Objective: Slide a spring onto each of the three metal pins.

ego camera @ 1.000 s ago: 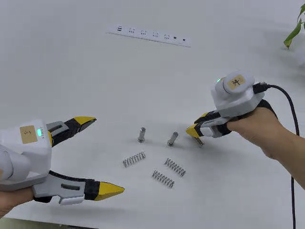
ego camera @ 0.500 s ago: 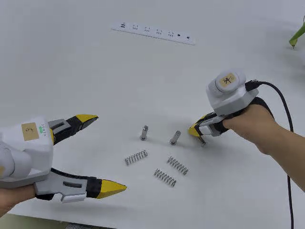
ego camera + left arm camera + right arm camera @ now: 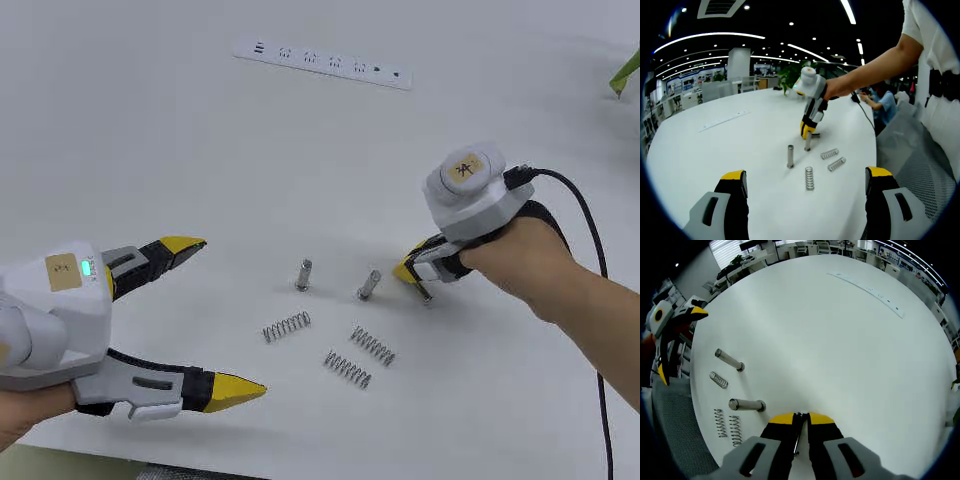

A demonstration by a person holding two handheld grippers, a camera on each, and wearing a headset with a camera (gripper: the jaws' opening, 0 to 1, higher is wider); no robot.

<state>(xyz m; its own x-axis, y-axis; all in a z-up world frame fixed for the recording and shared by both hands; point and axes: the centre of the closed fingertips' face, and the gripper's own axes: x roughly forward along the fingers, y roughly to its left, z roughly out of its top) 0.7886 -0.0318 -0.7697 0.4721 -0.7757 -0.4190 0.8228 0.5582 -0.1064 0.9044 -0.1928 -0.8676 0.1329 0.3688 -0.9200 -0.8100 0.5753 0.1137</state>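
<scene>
Two metal pins stand upright mid-table, one [image 3: 304,274] [image 3: 790,156] to the left of the other [image 3: 368,285] [image 3: 808,141]. A third pin [image 3: 425,293] [image 3: 797,437] is pinched in my right gripper [image 3: 410,272] [image 3: 800,417], which is shut on it just right of the standing pins, its tip at the table. Three springs lie loose in front of the pins: one at the left [image 3: 286,327], one in the middle [image 3: 346,369], one to the right [image 3: 371,345]. My left gripper [image 3: 212,318] [image 3: 807,175] is open at the near left, with nothing between its jaws.
A white power strip [image 3: 320,63] lies at the far side of the white table [image 3: 150,150]. A black cable [image 3: 590,230] trails from the right gripper. A green leaf [image 3: 628,72] pokes in at the far right. The table's near edge runs below the left gripper.
The right gripper has tilted more upright over the pin and shifted slightly left while staying shut. The left gripper, standing pins and springs have held their places.
</scene>
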